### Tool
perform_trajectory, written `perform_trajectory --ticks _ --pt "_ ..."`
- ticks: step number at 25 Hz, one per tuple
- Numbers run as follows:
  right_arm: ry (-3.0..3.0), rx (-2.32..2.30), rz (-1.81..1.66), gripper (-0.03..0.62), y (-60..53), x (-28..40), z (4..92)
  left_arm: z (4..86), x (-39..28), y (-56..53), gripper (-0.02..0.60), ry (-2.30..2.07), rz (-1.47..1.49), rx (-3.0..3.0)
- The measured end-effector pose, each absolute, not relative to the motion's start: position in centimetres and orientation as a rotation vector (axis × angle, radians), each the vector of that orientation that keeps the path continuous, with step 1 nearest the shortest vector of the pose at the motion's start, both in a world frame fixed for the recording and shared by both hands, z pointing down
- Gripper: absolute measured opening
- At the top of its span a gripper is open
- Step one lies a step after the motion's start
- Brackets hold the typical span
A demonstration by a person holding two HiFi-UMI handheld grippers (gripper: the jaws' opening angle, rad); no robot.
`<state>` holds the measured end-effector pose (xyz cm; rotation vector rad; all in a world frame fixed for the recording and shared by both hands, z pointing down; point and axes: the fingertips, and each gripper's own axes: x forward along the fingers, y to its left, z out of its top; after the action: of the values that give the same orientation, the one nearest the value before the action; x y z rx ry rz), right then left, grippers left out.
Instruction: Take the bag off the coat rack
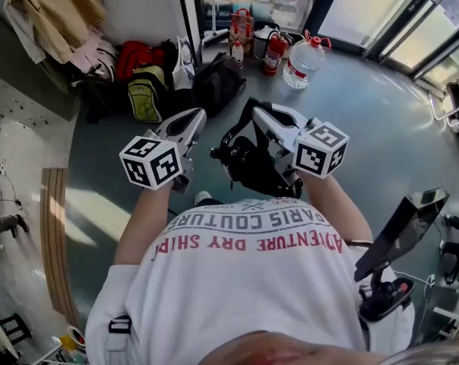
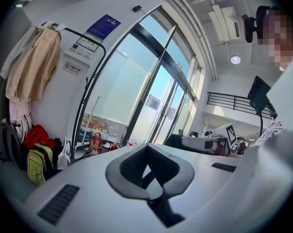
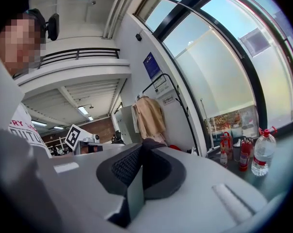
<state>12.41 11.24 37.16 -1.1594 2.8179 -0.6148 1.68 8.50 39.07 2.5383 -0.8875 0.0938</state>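
- Bag (image 1: 248,166) – black, hangs in the air between the two grippers, in front of the person's white T-shirt (image 1: 252,280) and above the grey floor (image 1: 351,120).
- Its strap (image 1: 228,131) loops up from the left side of the Bag to the tips of the right gripper (image 1: 254,111).
- Right gripper fingers (image 3: 120,166) are closed tight, no gap between the pads; a dark bit pokes out at the tips (reads as the strap, judged with the head view).
- Left gripper (image 1: 195,115) sits just beside the Bag, to its left. Its fingers (image 2: 132,166) stand slightly apart, with a narrow gap and nothing clamped. A dark sliver shows through the gap (can't tell what it is).
- Coat rack (image 2: 88,81) – black tube frame against the white wall, well apart from the Bag. A beige coat (image 2: 32,67) hangs on it.
- On the floor at the foot of the rack there is a pile: a red bag (image 1: 138,55), a green-yellow backpack (image 1: 146,97) and a black backpack (image 1: 214,82).
- By the glass doors stand a fire extinguisher (image 1: 273,52) and a big water bottle (image 1: 302,59), side by side.
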Motion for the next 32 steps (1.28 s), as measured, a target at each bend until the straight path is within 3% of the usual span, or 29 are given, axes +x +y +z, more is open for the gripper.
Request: perform_trajectory --ticks 11,32 --pt "2.775 -1.117 -0.595 0.006 18.3 15.2 35.6 36.3 4.5 14.1 0.002 -0.861 0.125 2.624" --pt "2.757 -1.133 -0.574 0.006 16.9 14.3 35.2 36.4 3.1 15.1 0.002 -0.896 0.135 2.612"
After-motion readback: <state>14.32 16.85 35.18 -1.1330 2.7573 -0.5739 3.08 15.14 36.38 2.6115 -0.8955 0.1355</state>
